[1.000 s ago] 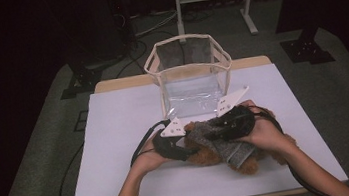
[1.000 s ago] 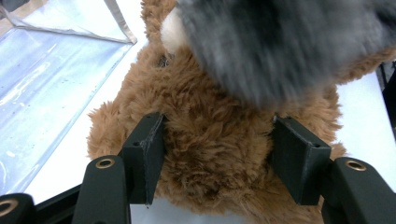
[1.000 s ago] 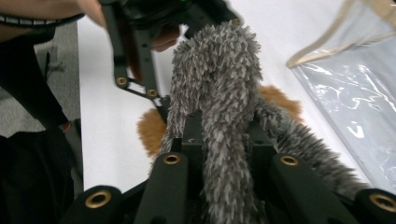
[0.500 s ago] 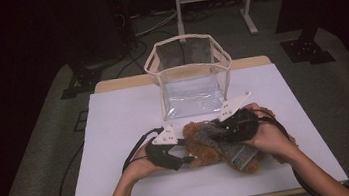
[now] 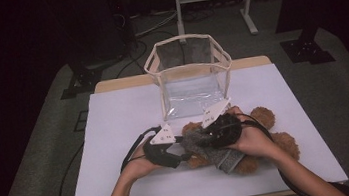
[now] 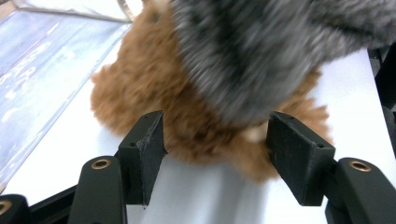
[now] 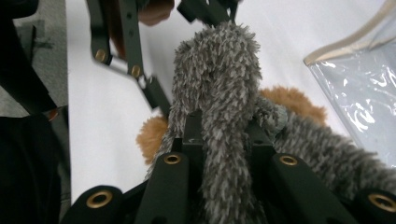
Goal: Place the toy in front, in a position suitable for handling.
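Teddy bear [image 5: 268, 139], brown and fluffy, lay on the white counter [image 5: 114, 115] near its front edge, just in front of the clear bag [image 5: 190, 76] with beige trim. Grey knitted cloth [image 5: 214, 151], maybe a scarf or small sweater, hard to tell, was draped over the bear's middle.

High view: both hands on the bear. Left gripper [image 5: 169, 151] came in low from the left at the bear's side, right gripper [image 5: 219, 130] sat on top of the grey cloth, right hand [image 5: 256, 141] covering part of the bear. Jaw positions too small to read there.

Left gripper view gave what the high view could not: left gripper [image 6: 215, 154] jaws stood apart, brown fur and a blurred lump of grey cloth [image 6: 261, 60] lying between and beyond them, pads not pressing on anything as far as visible. Clear bag [image 6: 42, 70] wall ran along the left edge of that view, close beside the bear [image 6: 154, 93].

Right gripper view: right gripper [image 7: 224, 135] jaws clamped together on a fold of the grey cloth [image 7: 219, 79], which stood up in a hump past the tips. Brown fur [image 7: 154, 135] peeked out beneath it, and the bag [image 7: 359, 88] showed at right. Left gripper's black linkage [image 7: 126, 46] was visible farther off at top.
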Tool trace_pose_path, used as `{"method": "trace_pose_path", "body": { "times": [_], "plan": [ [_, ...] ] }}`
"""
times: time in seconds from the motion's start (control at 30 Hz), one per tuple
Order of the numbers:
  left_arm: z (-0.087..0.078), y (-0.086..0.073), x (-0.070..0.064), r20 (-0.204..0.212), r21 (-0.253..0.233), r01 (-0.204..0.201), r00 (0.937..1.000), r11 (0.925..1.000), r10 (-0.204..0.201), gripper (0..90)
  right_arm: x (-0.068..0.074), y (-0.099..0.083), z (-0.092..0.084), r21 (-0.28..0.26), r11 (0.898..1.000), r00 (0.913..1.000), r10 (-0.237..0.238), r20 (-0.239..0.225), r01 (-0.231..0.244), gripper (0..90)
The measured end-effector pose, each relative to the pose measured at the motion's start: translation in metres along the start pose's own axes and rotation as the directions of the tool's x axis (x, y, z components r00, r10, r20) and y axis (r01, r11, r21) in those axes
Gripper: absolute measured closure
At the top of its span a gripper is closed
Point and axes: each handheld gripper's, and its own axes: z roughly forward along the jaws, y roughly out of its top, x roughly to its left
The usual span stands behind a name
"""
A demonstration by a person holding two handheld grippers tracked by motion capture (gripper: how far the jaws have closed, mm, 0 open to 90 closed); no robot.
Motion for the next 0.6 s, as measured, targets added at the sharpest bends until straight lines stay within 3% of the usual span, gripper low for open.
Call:
{"method": "trace_pose_path", "body": {
  "times": [0.2,0.33,0.47,0.6],
  "plan": [
    [-0.004,-0.003,0.003,0.002,0.0,0.009,1.0,1.0,-0.009,36.8,-0.001,-0.014,-0.013,-0.006,1.0,0.9995,0.03,-0.007,-0.03,75.4],
    [0.0,0.001,0.001,0.013,-0.004,0.005,0.9999,1.0,-0.005,36.4,0.006,-0.005,-0.004,0.012,1.0,1.0,-0.003,0.003,0.003,75.2],
    [0.003,0.003,0.0,0.019,0.01,-0.01,0.9998,0.9999,0.009,36.4,0.01,0.003,0.011,0.027,0.999,0.9995,-0.025,-0.021,0.026,75.0],
    [0.007,0.003,-0.001,0.044,0.007,-0.004,0.999,1.0,0.004,36.5,0.006,0.003,0.001,0.008,1.0,0.9997,-0.016,-0.016,0.016,75.0]
  ]
}}
